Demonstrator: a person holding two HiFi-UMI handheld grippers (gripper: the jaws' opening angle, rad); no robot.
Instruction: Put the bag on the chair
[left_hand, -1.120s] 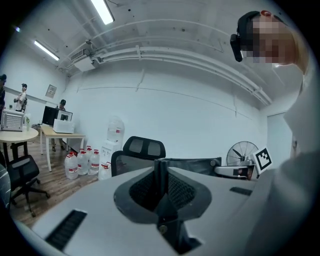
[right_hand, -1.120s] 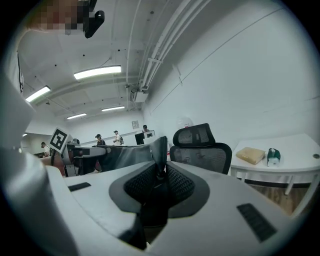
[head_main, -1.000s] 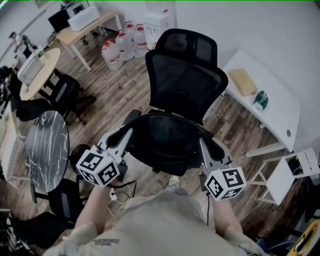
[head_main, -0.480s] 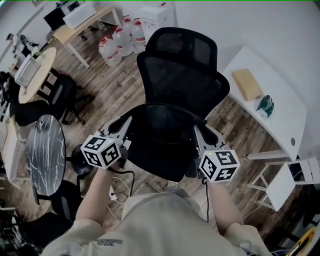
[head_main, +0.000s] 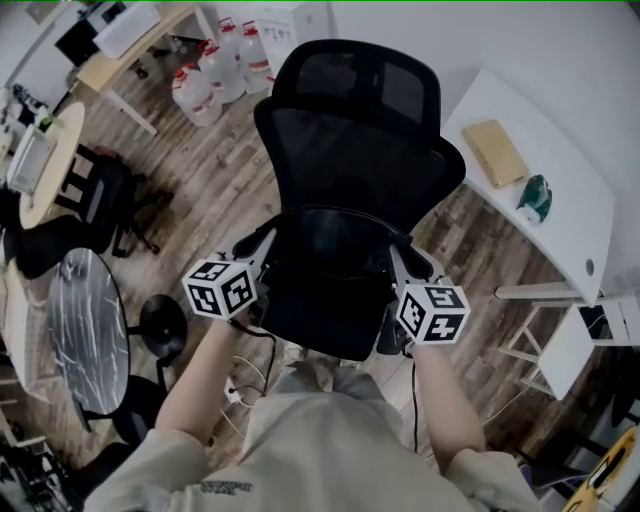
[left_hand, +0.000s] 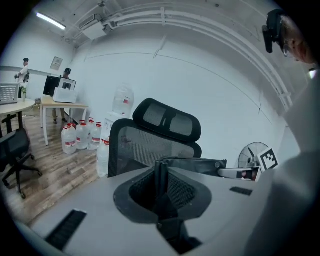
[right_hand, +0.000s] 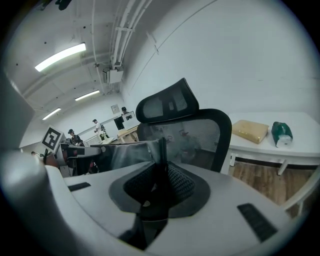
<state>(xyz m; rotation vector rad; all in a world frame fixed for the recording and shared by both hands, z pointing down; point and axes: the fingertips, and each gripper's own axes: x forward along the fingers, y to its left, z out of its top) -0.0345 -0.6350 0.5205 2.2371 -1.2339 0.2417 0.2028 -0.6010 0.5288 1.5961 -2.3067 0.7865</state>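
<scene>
A black mesh office chair stands right in front of me, its seat hidden under the bag. The black bag hangs stretched open between my two grippers, over the seat. My left gripper is shut on the bag's left rim, and my right gripper is shut on its right rim. In the left gripper view the jaws pinch a thin black edge of the bag, with the chair behind. The right gripper view shows the jaws shut on the bag's fabric before the chair.
A white desk stands to the right, carrying a tan packet and a green object. Water jugs stand at the back left. Round tables and dark chairs fill the left side. Cables lie on the wooden floor near my feet.
Both grippers have carried the bag forward toward the chair. The bag now covers the seat, and the chair sits closer in the head view.
</scene>
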